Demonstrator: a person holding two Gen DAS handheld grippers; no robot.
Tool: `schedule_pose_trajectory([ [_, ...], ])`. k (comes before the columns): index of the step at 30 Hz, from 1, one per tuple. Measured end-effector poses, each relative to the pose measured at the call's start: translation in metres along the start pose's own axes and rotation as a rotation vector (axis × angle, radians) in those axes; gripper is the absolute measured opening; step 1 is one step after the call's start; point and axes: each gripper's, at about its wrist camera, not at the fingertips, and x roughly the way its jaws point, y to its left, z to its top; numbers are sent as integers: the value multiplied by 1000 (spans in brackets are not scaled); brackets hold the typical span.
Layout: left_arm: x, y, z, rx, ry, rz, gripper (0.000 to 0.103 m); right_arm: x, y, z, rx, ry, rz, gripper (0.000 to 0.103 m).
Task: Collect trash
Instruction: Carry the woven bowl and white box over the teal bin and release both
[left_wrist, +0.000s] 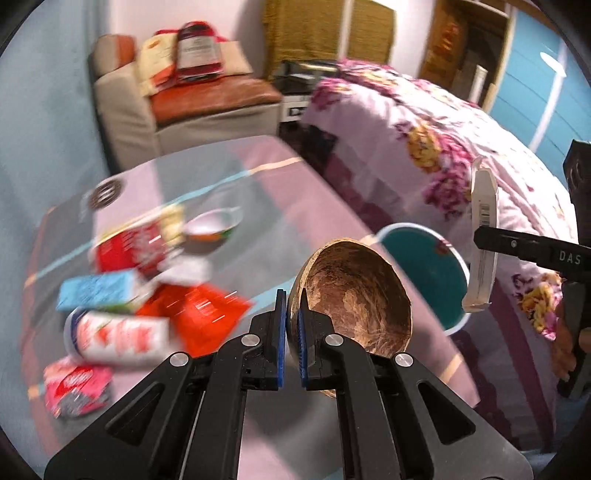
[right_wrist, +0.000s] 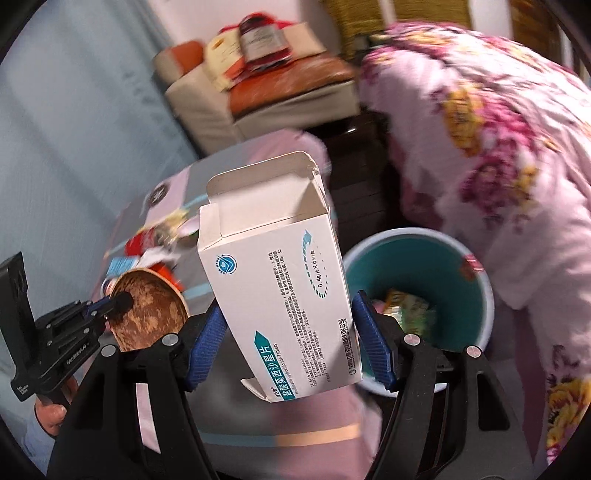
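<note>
Bedroom, low table (left_wrist: 288, 192) beside floral bedding. Left gripper (left_wrist: 291, 328) clamped on coconut shell (left_wrist: 354, 291) rim; right gripper (right_wrist: 288, 332) pinching empty tablet box (right_wrist: 280, 280). Both near teal bin (right_wrist: 436, 266), already part-filled. Wrappers (left_wrist: 122, 295) remain at table's left edge: roughly midway.

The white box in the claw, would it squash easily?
Probably. The box looks like thin card, with its top flaps open and nothing visible inside, so it is likely light and easy to dent. The right claw grips its flat sides, which may bow inward if squeezed harder.
</note>
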Motion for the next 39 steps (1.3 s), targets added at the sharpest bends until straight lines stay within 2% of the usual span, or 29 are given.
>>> schedule_pose_trajectory([
  [8, 53, -85, 28, 123, 55, -98, 6, -22, -70, -1, 108, -36, -66, 65],
  [16, 92, -131, 32, 205, 117, -129, 6, -12, -106, -1, 168, -17, -81, 65],
  [26, 133, -143, 39, 227, 180, -139, 7, 10, -120, 3, 198, 28, -97, 65],
  [31, 147, -146, 42, 230, 202, -152, 11, 20, -125, 5, 204, 49, -112, 65],
  [37, 154, -141, 44, 194, 209, -192, 22, 27, -125, 8, 205, 66, -124, 65],
  [39, 151, -138, 45, 181, 204, -208, 32, 29, -123, 10, 203, 71, -126, 65],
])
